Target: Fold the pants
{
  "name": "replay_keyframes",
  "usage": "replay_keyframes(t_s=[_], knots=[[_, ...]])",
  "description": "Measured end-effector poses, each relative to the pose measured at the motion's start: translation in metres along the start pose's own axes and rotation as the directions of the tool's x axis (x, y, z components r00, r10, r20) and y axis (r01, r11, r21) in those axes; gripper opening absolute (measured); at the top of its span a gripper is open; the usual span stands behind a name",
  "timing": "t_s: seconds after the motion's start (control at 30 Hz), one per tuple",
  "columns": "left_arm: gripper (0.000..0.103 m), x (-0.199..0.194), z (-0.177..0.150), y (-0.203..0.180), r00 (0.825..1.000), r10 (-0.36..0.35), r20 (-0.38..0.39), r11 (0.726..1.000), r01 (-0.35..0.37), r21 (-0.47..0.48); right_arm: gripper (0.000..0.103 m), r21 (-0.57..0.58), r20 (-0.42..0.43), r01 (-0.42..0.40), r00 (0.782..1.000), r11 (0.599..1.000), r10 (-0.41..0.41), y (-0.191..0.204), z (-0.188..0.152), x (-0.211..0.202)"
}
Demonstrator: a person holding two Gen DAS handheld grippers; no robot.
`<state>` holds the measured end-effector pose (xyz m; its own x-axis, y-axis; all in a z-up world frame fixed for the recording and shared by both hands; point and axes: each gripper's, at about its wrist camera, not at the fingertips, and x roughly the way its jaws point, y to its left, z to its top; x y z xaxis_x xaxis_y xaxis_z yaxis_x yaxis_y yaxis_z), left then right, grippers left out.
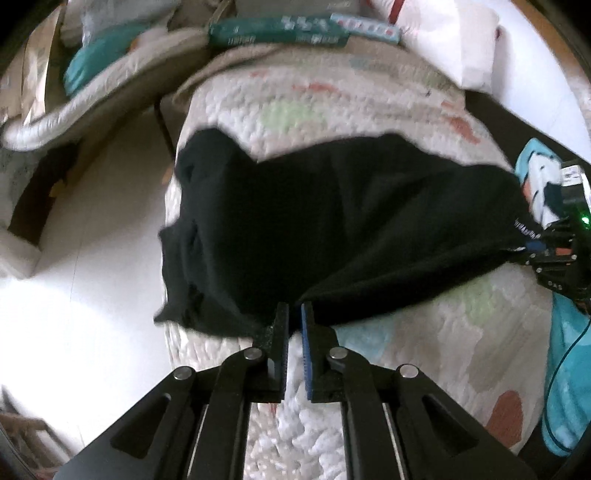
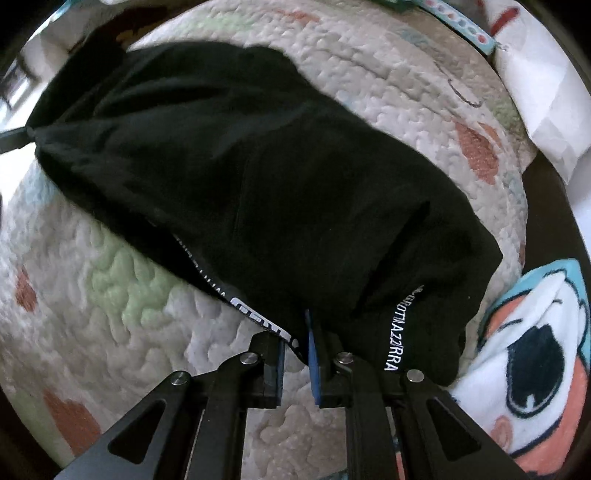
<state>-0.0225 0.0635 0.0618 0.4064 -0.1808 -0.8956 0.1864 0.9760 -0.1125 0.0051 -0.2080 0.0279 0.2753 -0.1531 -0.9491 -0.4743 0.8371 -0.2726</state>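
Note:
Black pants point(image 1: 332, 221) lie across a quilted bedspread point(image 1: 424, 350), stretched between my two grippers. My left gripper point(image 1: 294, 314) is shut on a bunched near edge of the pants. My right gripper point(image 2: 297, 332) is shut on the waistband end, which carries white lettering point(image 2: 393, 332). In the left wrist view the right gripper point(image 1: 550, 254) shows at the far right, holding the pants' corner. In the right wrist view the pants point(image 2: 240, 166) run to the upper left, where the left gripper's finger point(image 2: 13, 140) shows at the frame edge.
A cartoon-print blanket point(image 2: 517, 350) lies at the bed's right side. Green and blue boxes point(image 1: 280, 31) and white pillows point(image 1: 461, 40) sit at the far end. The bed's left edge point(image 1: 173, 206) drops to a bright floor point(image 1: 74, 258). A padded seat point(image 1: 92, 92) stands at the far left.

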Motion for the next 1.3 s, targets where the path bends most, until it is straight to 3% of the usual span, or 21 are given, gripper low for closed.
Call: replay_keyframes(t_s=[0.03,0.1,0.13,0.17,0.33,0.43,0.47,0.57,0.7,0.77,0.83,0.87,0.9,0.97,1.0,1.17,1.23,1.3], knots=[[0.008,0.001,-0.002,0.001,1.000,0.002,-0.015,1.000,-0.002,-0.004,0.022,-0.016,-0.005,0.015,1.000,1.000,-0.016,0.004,-0.001,0.000],[0.014,0.001,-0.007,0.003,0.999,0.013,-0.048,1.000,-0.014,-0.010,0.055,-0.041,-0.018,0.038,0.999,0.998,-0.039,0.010,-0.005,-0.001],[0.017,-0.003,-0.009,0.004,0.998,0.020,-0.054,1.000,-0.021,-0.012,0.078,-0.061,-0.017,0.065,0.998,0.996,-0.066,0.014,-0.008,-0.003],[0.023,-0.009,-0.010,0.006,0.998,0.020,-0.052,1.000,-0.021,-0.017,0.084,-0.084,-0.009,0.087,0.996,0.993,-0.088,0.019,-0.011,-0.005],[0.044,-0.044,-0.004,0.036,0.999,-0.019,0.040,0.988,0.024,-0.150,0.084,-0.140,0.026,0.082,0.997,0.987,-0.079,0.032,-0.018,-0.026],[0.053,-0.049,0.007,0.073,0.996,-0.039,0.083,0.938,0.065,-0.341,0.084,-0.110,0.082,0.039,0.996,0.993,-0.030,0.037,-0.012,-0.048],[0.054,-0.043,0.012,0.089,0.994,-0.061,0.085,0.903,0.092,-0.419,0.084,-0.098,0.096,0.028,0.995,0.995,-0.018,0.036,-0.009,-0.052],[0.054,-0.022,0.026,0.112,0.984,-0.124,0.125,0.839,0.172,-0.517,0.084,-0.057,0.137,0.011,0.991,0.998,-0.003,0.036,-0.002,-0.060],[0.054,0.015,0.042,0.130,0.978,-0.169,0.122,0.761,0.208,-0.614,0.084,-0.024,0.135,0.026,0.991,0.999,-0.022,0.035,-0.001,-0.053],[0.054,0.033,0.046,0.128,0.980,-0.175,0.094,0.761,0.195,-0.619,0.082,-0.016,0.126,0.023,0.992,1.000,-0.021,0.029,0.000,-0.046],[0.053,0.042,0.048,0.122,0.985,-0.163,0.062,0.788,0.168,-0.593,0.082,-0.008,0.119,0.019,0.993,1.000,-0.018,0.026,-0.001,-0.042],[0.050,0.048,0.050,0.114,0.985,-0.170,0.035,0.814,0.160,-0.559,0.082,-0.004,0.121,0.016,0.993,1.000,-0.015,0.025,-0.001,-0.041],[0.029,0.049,0.049,0.109,0.985,-0.173,0.023,0.829,0.159,-0.536,0.081,0.002,0.125,0.009,0.992,1.000,-0.009,0.024,0.000,-0.041],[0.002,0.049,0.047,0.099,0.989,-0.148,-0.003,0.860,0.127,-0.495,0.076,0.029,0.139,-0.014,0.990,0.999,0.009,0.020,0.002,-0.043],[0.001,0.045,0.046,0.097,0.990,-0.139,0.005,0.864,0.123,-0.488,0.075,0.039,0.144,-0.020,0.989,0.999,0.014,0.018,0.002,-0.044],[0.000,0.008,0.033,0.108,0.996,-0.064,0.063,0.827,0.089,-0.556,0.071,0.119,0.185,-0.021,0.983,0.993,-0.002,0.001,0.004,-0.051],[0.000,-0.005,0.022,0.118,0.999,-0.010,0.050,0.800,0.038,-0.599,0.071,0.154,0.193,-0.019,0.981,0.988,-0.011,-0.007,0.004,-0.052],[0.000,-0.007,0.008,0.131,0.999,0.051,-0.009,0.748,-0.044,-0.662,0.071,0.204,0.202,-0.035,0.979,0.978,-0.007,-0.017,0.004,-0.053]])
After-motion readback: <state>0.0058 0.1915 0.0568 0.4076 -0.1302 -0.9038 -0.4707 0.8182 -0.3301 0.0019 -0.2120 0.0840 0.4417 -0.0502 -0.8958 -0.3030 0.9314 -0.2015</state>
